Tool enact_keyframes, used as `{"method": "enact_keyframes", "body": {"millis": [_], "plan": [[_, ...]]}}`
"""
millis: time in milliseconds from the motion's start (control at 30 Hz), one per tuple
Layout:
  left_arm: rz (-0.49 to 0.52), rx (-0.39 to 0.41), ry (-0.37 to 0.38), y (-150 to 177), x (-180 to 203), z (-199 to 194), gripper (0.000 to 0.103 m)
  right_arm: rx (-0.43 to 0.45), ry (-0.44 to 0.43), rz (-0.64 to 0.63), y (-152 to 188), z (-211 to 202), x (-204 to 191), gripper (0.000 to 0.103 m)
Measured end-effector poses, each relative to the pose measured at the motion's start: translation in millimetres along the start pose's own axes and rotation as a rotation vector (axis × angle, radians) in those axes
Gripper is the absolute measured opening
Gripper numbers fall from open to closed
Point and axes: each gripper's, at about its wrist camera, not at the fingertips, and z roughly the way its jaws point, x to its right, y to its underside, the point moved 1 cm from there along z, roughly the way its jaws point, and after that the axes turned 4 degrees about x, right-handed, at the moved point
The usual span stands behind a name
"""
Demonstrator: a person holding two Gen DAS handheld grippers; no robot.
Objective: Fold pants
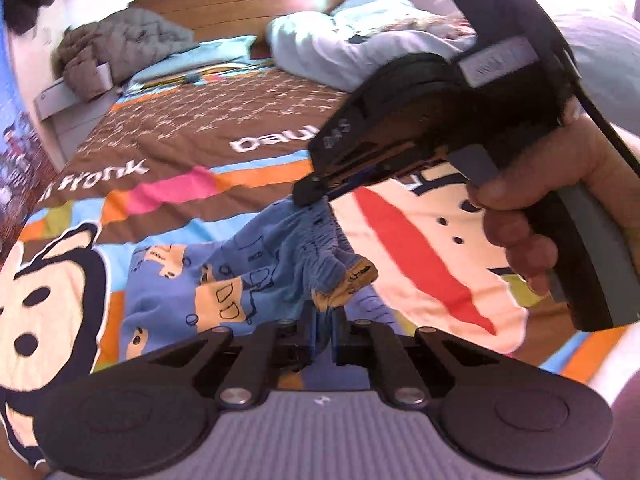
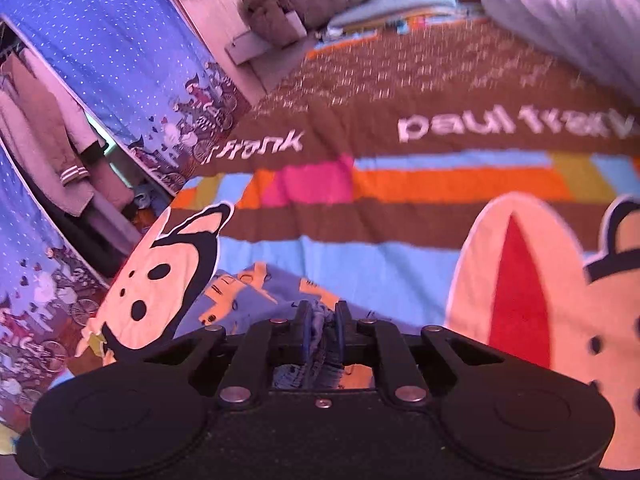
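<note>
Small blue pants (image 1: pixel 192 284) printed with tan cartoon vehicles lie on a colourful bedspread (image 1: pixel 168 148). My left gripper (image 1: pixel 323 312) is shut on the gathered waistband's near end, where a tan fold sticks up. In the same view my right gripper (image 1: pixel 310 196), held in a person's hand (image 1: pixel 532 216), is shut on the waistband's far end and the fabric hangs stretched between the two. In the right wrist view the right gripper (image 2: pixel 322 314) pinches bunched blue cloth, with the pants (image 2: pixel 256 292) spreading out to the left below it.
A grey quilted jacket (image 1: pixel 120 52) and a white duvet (image 1: pixel 344 44) lie at the wooden headboard (image 1: pixel 256 0). A blue dotted curtain (image 2: pixel 112 52) and hanging clothes (image 2: pixel 48 132) stand left of the bed. The bedspread (image 2: pixel 400 216) stretches wide beyond the pants.
</note>
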Motion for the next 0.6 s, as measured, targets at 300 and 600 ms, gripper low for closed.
{"method": "enact_keyframes", "body": {"millis": [300, 600], "plan": [[-0.105, -0.094, 0.104, 25, -10, 22, 0.026, -0.166, 0.114, -0.015, 24, 26, 23, 0.020], [-0.290, 0.159, 0.027, 44, -96, -54, 0.093, -0.042, 0.199, -0.084, 22, 18, 13, 0.068]]}}
